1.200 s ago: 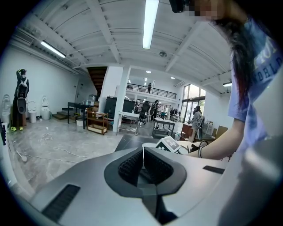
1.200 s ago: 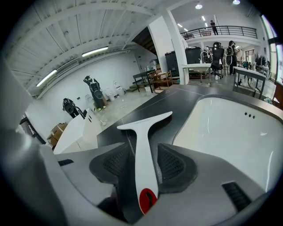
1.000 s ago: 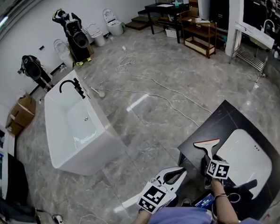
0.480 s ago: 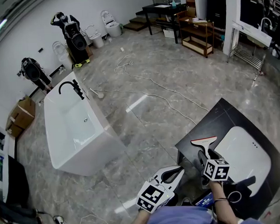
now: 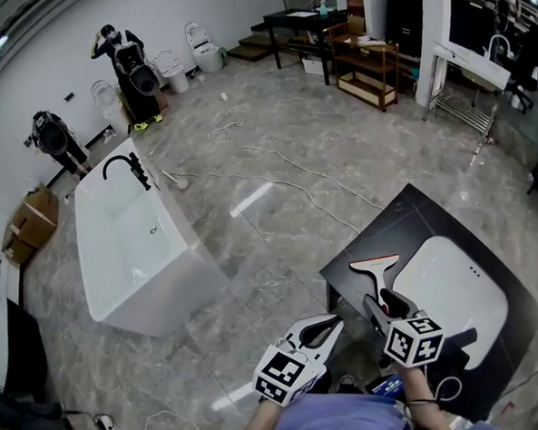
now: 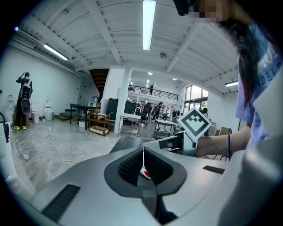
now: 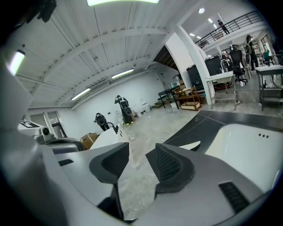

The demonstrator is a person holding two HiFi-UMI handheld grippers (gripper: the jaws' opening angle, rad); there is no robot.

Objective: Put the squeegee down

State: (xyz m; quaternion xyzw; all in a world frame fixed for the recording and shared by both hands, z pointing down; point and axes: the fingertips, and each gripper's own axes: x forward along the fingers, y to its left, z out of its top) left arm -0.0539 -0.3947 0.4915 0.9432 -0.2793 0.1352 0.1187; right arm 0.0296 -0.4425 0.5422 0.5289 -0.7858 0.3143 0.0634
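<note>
The squeegee, with a red and white blade and a black handle, lies flat on the dark countertop left of the white basin. My right gripper hovers just in front of its handle, apart from it. Its jaws are closing and nothing is between them. In the right gripper view that gripper stands wide, and the squeegee's blade shows past the right pad. My left gripper is held low at the counter's left edge. In the left gripper view its pads meet, holding nothing.
A white bathtub with a black tap stands on the marble floor at the left. Cables trail across the floor. Black speakers, toilets, a cardboard box and dark tables line the far walls.
My right gripper has lifted up and back from the squeegee's handle, which stays on the countertop. The left gripper has hardly moved.
</note>
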